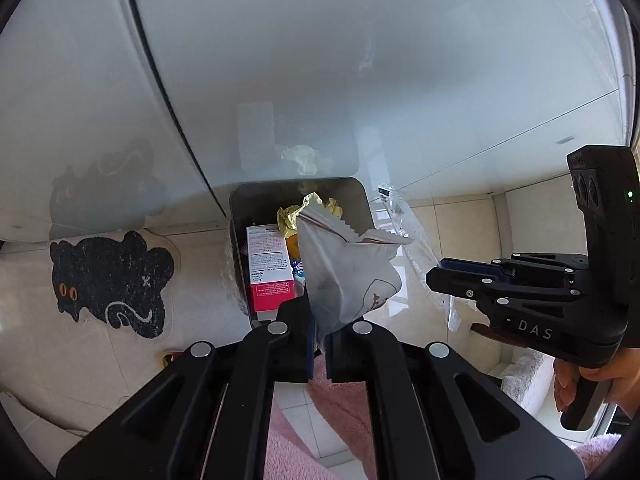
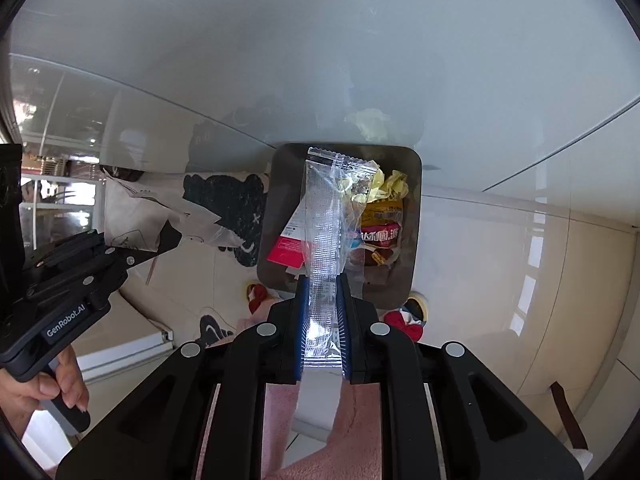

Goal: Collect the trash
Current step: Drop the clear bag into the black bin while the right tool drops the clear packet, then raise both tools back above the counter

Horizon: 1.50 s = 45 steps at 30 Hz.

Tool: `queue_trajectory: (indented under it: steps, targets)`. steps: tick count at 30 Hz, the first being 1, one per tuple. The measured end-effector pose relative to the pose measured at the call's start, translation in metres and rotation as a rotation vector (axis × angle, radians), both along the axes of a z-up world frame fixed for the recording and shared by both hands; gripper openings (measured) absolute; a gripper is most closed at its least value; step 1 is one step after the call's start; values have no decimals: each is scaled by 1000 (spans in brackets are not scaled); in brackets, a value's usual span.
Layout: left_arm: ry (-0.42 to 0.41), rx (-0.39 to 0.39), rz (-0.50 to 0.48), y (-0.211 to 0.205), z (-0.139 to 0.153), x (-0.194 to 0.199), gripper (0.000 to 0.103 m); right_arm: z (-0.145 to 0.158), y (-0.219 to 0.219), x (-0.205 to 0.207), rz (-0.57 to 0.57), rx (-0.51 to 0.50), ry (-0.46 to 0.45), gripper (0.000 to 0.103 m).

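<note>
Over the open trash bin [image 2: 414, 216] on the floor hang two wrappers: a clear one [image 2: 326, 232] clamped in the right tongs [image 2: 323, 334], a grey-white one [image 1: 344, 268] pinched in the left tongs [image 1: 319, 346]. Inside already lie a pink box [image 1: 267, 272], yellow paper [image 2: 390, 184] and snack packets. Judging by this, collecting is nearly done; both wrappers remain to be dropped.
</note>
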<state>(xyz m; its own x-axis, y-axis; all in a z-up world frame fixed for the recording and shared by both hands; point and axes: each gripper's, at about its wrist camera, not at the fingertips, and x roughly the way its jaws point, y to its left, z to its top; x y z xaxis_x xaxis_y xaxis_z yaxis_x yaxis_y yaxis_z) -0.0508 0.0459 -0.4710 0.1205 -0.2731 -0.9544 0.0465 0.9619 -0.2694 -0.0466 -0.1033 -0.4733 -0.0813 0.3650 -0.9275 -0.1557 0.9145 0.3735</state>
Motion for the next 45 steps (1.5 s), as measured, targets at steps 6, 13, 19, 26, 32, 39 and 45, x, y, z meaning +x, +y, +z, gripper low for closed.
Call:
queue_trajectory:
  steps: [6, 13, 19, 26, 32, 39, 45]
  targets:
    - [46, 1, 7, -2, -27, 16, 3, -24, 0, 13, -19, -20, 30, 15]
    - [71, 7, -7, -2, -38, 22, 11, -30, 5, 17, -32, -18, 48, 18]
    - [68, 4, -3, -1, -36, 24, 23, -29, 8, 16, -25, -21, 54, 26]
    - [75, -5, 12, 10, -34, 24, 26, -31, 8, 18, -20, -20, 56, 43]
    - [83, -33, -1, 10, -30, 23, 50, -29, 4, 19, -29, -22, 65, 45]
    - [77, -25, 16, 9, -20, 22, 71, -21, -5, 15, -34, -26, 64, 46]
    - [33, -24, 22, 16, 19, 10, 93, 22, -18, 3, -15, -23, 2, 83]
